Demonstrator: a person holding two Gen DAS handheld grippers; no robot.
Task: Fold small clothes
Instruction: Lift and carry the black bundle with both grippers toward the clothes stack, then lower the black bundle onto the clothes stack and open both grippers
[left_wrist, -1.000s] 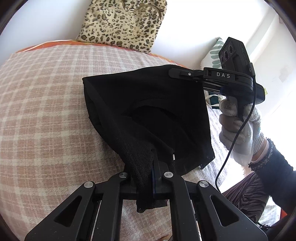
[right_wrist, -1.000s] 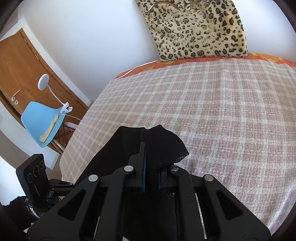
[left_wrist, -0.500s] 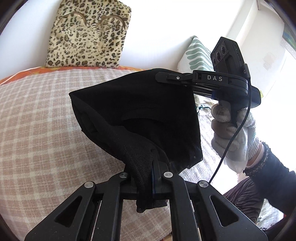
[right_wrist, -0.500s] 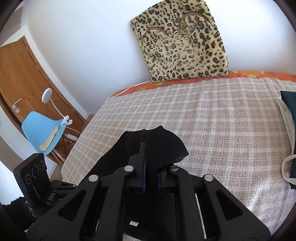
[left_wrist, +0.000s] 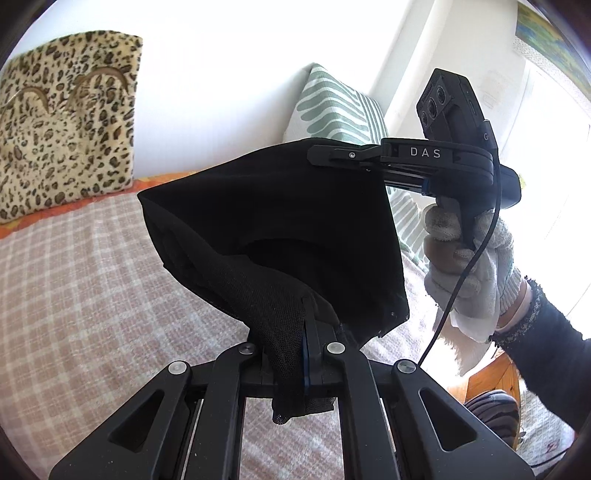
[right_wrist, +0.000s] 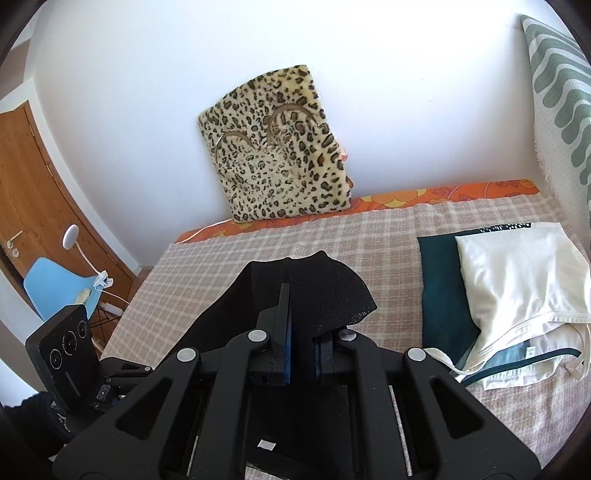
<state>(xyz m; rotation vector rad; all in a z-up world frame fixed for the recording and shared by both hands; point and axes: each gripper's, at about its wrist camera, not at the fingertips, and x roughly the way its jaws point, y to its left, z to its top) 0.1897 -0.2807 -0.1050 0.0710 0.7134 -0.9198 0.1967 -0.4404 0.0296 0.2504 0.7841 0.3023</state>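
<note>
Lifted since the earlier frame, black garment (left_wrist: 280, 221) hangs above the checked bedspread (left_wrist: 92, 280), pinched by left gripper (left_wrist: 308, 347) and right gripper (right_wrist: 303, 354) (both clamped); its held edge should stay taut.

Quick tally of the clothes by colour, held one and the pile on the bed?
Black: 1, the black garment, held up between left gripper and right gripper
Dark teal: 1, teal piece
Cream: 1, cream piece
Total: 3
</note>
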